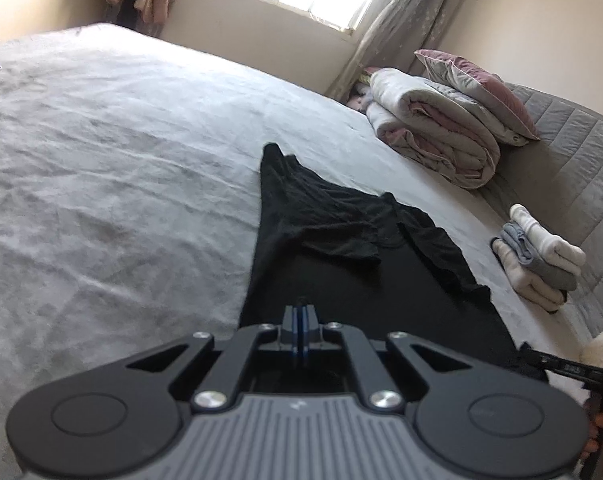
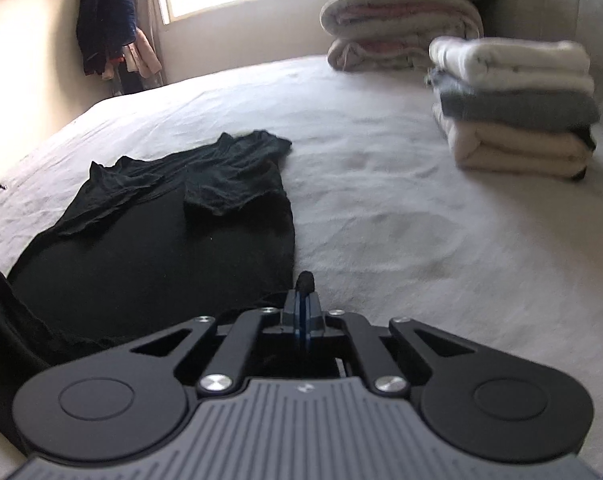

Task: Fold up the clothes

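Stretching away toward twelve o'clock, the black T-shirt (image 1: 341, 264) is lying on the bed (image 1: 101, 140); the left gripper (image 1: 301, 308) and right gripper (image 2: 304, 286) are each pinching its near hem, sleeves folded inward.

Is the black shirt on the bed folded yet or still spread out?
Partly folded: the black shirt lies flat, both sleeves turned in over its body, lower half still unfolded. Both grippers pinch its near hem.

black shirt (image 2: 161, 232), pale grey bedsheet (image 1: 101, 160)
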`<control>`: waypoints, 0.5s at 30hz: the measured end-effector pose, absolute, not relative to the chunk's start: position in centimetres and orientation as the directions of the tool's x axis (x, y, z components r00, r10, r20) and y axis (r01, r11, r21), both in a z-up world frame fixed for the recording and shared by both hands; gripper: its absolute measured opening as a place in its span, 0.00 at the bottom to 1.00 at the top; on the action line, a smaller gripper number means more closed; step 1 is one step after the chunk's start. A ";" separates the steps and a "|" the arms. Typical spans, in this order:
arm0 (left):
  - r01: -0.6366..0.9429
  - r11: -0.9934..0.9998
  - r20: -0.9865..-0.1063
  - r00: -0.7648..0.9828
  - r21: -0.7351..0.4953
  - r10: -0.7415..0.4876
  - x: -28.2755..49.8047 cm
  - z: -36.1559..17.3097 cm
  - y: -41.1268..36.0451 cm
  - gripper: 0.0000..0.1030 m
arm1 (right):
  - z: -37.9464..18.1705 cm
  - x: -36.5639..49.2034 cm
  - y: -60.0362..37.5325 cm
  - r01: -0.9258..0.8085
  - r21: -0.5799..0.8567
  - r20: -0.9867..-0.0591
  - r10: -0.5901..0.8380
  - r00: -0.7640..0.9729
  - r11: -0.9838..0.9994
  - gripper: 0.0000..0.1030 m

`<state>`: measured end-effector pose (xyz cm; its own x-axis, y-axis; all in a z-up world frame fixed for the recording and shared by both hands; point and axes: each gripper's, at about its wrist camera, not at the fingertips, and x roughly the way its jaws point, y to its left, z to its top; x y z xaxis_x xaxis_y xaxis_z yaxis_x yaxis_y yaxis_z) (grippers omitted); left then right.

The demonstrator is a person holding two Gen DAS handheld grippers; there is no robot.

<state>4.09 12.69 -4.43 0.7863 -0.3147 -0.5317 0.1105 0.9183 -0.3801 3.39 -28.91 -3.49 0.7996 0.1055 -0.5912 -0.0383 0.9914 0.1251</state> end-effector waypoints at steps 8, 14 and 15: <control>0.116 0.925 -0.483 0.825 -0.362 -0.292 2.6 -3.9 12.6 0.02 | -2.3 1.1 -29.5 -0.030 0.104 -0.495 0.078 0.866 0.994 0.02; 0.092 0.920 -0.417 0.871 -0.381 -0.259 1.5 -3.4 13.2 0.02 | -0.9 -0.3 -29.7 -0.049 0.126 -0.385 0.094 0.918 0.991 0.02; 0.085 0.919 -0.404 0.880 -0.384 -0.250 1.3 -3.4 13.4 0.02 | -0.8 -0.4 -29.6 -0.049 0.124 -0.370 0.092 0.925 0.991 0.02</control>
